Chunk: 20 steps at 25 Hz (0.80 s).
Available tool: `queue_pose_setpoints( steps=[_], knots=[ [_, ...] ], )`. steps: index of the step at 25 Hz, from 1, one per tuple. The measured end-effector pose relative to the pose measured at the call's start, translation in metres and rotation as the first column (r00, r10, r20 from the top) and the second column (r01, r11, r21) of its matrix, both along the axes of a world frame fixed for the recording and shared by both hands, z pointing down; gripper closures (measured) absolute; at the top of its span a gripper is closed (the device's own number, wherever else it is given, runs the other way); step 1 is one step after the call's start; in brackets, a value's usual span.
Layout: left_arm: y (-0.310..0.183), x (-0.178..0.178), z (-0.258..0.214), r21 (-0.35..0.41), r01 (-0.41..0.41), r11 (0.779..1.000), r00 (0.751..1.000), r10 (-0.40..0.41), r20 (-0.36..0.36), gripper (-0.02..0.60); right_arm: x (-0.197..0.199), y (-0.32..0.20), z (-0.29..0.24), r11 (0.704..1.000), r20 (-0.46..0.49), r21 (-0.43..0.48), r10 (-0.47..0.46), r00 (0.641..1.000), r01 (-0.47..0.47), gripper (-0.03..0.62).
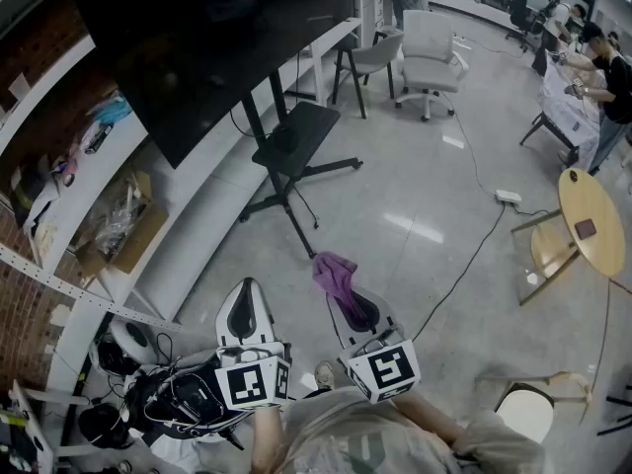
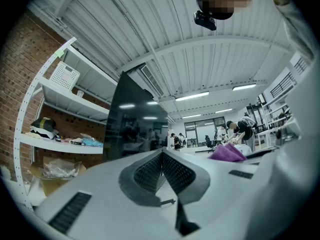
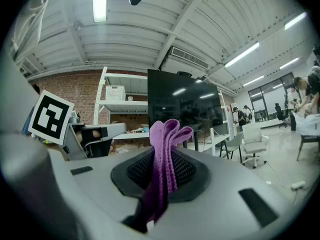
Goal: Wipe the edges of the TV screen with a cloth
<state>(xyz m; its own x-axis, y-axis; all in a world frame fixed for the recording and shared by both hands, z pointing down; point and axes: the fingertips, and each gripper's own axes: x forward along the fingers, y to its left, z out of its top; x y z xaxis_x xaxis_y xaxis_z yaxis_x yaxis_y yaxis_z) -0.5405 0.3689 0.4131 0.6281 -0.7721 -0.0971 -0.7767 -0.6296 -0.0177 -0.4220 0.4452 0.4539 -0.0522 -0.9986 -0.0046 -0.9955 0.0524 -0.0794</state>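
In the head view, the left gripper [image 1: 246, 311] sits at lower centre with its jaws pressed together and nothing between them. The right gripper [image 1: 356, 310] lies just beside it, clamped on one purple cloth [image 1: 334, 272] that bunches up past its tips. Both point out over a grey polished floor [image 1: 415, 166]. One dark TV screen [image 1: 197, 38] fills the upper left on a black wheeled stand [image 1: 293, 146], well apart from the cloth. White shelves [image 1: 59, 181] against a brick wall run down the left edge, with a cardboard box [image 1: 128, 233] on one of them. Two chairs, one grey [image 1: 373, 55] and one white [image 1: 431, 55], stand at upper centre. One round wooden table [image 1: 592, 215] is at the right, and one power strip [image 1: 508, 197] with its cable lies on the floor.

In the left gripper view, the left gripper [image 2: 162, 156] has its ribbed pads meeting along a single line, holding nothing. The TV screen [image 2: 137, 119] stands beyond at centre left, the shelves [image 2: 60, 144] fill the left side, and the cloth [image 2: 227, 153] shows at right of centre.

In the right gripper view, the right gripper [image 3: 165, 166] pinches the cloth [image 3: 167, 144], whose folded loops rise above the pads while its tail hangs below. The TV screen [image 3: 185, 109] stands behind it at centre, the white chair [image 3: 255, 140] to the right, and the shelves [image 3: 120, 109] to the left.
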Motion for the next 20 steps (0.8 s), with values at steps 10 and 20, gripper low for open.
queue_pose_setpoints(
  steps=[10, 20],
  knots=[
    [0.007, -0.006, -0.001, -0.003, 0.046, 0.999, 0.999, -0.046, 0.008, 0.566, 0.008, 0.006, 0.003, 1.000, -0.019, -0.015, 0.000, 1.000, 0.000, 0.533],
    [0.023, 0.002, 0.015, -0.032, 0.093, 0.995, 0.996, -0.093, 0.005, 0.566, 0.018, 0.023, 0.011, 0.998, 0.001, -0.012, -0.069, 0.998, 0.069, 0.531]
  ],
)
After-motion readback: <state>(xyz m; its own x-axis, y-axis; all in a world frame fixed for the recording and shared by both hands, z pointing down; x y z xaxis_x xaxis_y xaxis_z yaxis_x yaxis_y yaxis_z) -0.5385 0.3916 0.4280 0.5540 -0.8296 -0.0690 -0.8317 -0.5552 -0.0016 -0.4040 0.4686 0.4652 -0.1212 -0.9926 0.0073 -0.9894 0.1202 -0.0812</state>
